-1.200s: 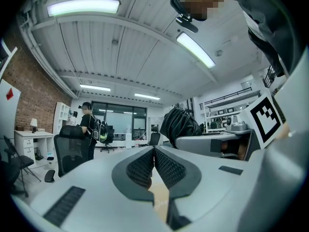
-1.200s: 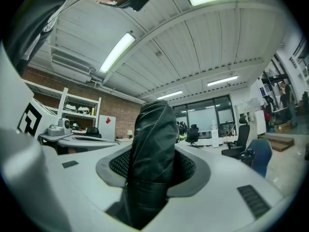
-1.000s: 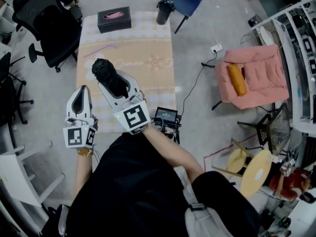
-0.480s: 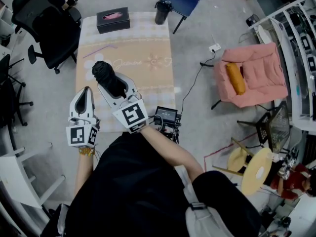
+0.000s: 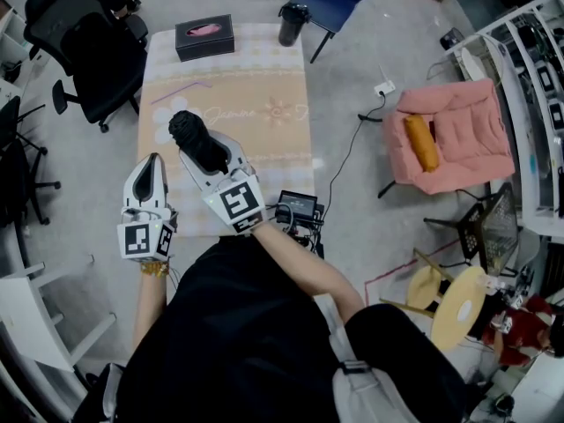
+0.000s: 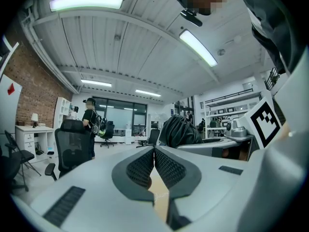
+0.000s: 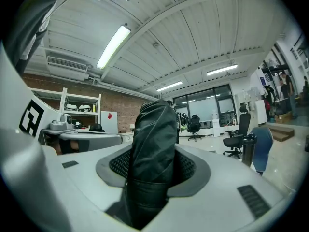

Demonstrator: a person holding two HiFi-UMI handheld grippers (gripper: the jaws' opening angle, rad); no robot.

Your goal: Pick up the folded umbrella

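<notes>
Black umbrella (image 5: 189, 132) in right tool (image 5: 208, 152)

This is an open-plan office workspace with a workshop feel. Black swivel office chairs (image 5: 84, 42) stand off the left edge of the cloth-covered table (image 5: 264, 69) on a grey hard floor (image 5: 370, 25). Long strip lights (image 6: 87, 2) run across a ribbed white ceiling (image 6: 145, 47), above a brick wall (image 6: 34, 93), a white desk (image 6: 29, 128), glass-fronted rooms (image 6: 120, 115) and white racks of equipment (image 5: 538, 69). A power strip (image 5: 386, 85) trails its cable past a pink armchair (image 5: 458, 139).
</notes>
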